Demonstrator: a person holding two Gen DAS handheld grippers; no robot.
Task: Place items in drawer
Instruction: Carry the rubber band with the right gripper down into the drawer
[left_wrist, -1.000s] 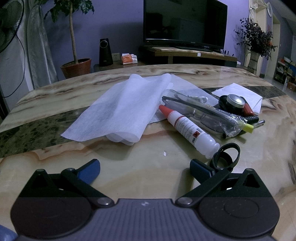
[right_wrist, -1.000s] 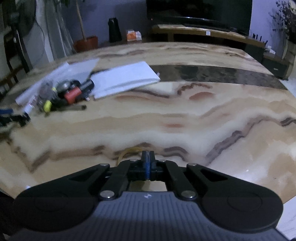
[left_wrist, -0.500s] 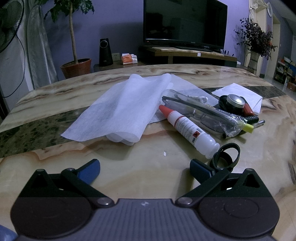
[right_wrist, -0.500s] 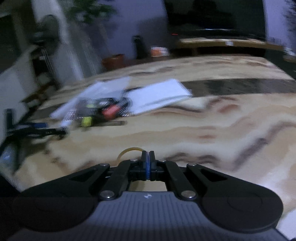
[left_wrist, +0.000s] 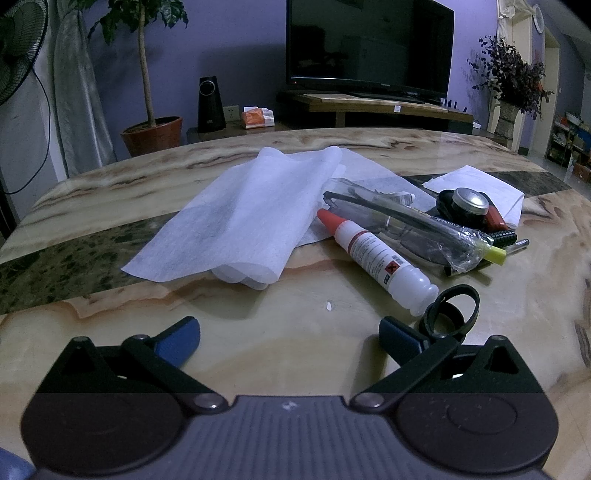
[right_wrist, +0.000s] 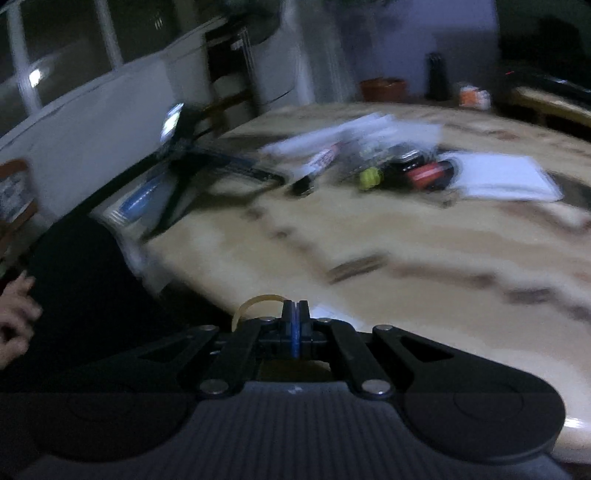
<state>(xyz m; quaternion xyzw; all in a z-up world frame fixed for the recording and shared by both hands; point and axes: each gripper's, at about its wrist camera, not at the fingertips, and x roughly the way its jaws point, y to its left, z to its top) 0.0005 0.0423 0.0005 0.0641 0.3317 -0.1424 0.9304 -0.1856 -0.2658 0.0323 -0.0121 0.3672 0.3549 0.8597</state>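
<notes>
Here the right claw (right_wrist: 294, 314) pinches a rubber band (right_wrist: 258, 304).

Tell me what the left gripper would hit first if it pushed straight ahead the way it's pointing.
Probably bare tabletop: the left gripper tilts down at the marble, jaws open, nothing between them. Further along sits the white cloth; the white bottle and black strap loop lie right of that line. Depth is uncertain.

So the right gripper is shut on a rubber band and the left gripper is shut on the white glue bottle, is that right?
Not quite. The left gripper is open and empty; the left wrist view shows the glue bottle lying on the table ahead of it. The right gripper is shut on the rubber band.
</notes>
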